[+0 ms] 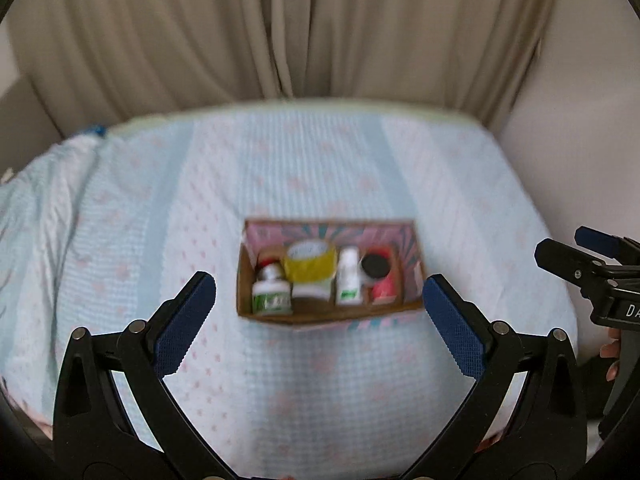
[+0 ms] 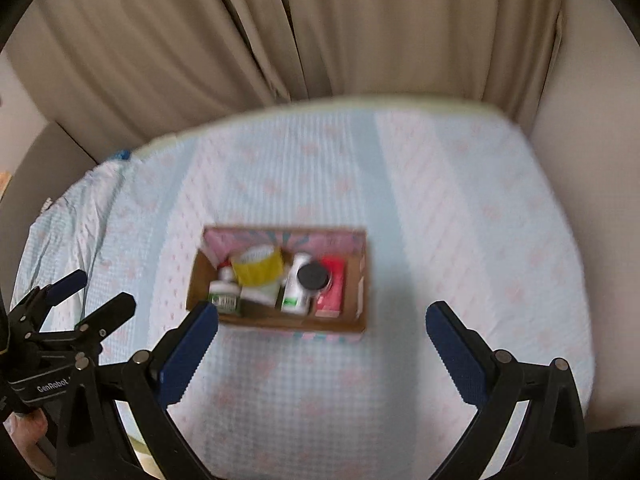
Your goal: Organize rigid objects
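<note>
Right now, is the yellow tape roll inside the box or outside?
Inside: the yellow tape roll sits within the cardboard box walls, among the bottles.

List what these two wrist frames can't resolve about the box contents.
- Label text on the green-labelled bottle and the white bottle: motion blur in both views.
- Small red item behind the green-labelled bottle: mostly hidden by it and the yellow tape roll.
- Red object: its top is covered by the black disc; identity unclear.
- Cardboard box floor: hidden by contents.
</note>
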Demonstrator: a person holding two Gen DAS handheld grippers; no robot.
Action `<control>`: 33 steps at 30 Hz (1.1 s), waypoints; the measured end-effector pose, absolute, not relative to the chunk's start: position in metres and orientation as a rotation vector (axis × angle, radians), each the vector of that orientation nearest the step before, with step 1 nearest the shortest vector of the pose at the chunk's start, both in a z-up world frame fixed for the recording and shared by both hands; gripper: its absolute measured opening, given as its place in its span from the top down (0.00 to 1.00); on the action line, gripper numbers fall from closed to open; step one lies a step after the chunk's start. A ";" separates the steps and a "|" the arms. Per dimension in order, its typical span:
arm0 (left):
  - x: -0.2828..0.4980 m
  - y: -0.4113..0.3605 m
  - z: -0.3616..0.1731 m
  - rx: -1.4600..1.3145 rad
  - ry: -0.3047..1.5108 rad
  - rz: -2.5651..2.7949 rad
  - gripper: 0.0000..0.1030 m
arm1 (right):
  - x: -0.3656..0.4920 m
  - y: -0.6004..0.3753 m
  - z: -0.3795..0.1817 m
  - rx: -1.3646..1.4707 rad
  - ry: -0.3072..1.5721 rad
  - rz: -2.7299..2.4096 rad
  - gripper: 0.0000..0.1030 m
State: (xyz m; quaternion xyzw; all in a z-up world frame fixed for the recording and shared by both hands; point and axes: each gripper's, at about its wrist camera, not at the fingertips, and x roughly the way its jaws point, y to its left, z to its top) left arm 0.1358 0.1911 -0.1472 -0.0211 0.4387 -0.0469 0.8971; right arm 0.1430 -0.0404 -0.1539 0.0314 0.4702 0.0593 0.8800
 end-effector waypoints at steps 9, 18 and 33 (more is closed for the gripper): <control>0.061 0.133 -0.047 -0.037 0.625 -0.053 0.00 | 0.081 -0.092 -0.064 0.012 0.724 0.098 0.00; 0.029 0.111 -0.027 -0.037 0.532 -0.030 0.00 | 0.045 -0.128 -0.053 0.002 0.640 0.030 0.00; 0.033 0.087 -0.026 0.001 0.526 -0.049 0.00 | 0.038 -0.157 -0.045 0.044 0.604 -0.008 0.00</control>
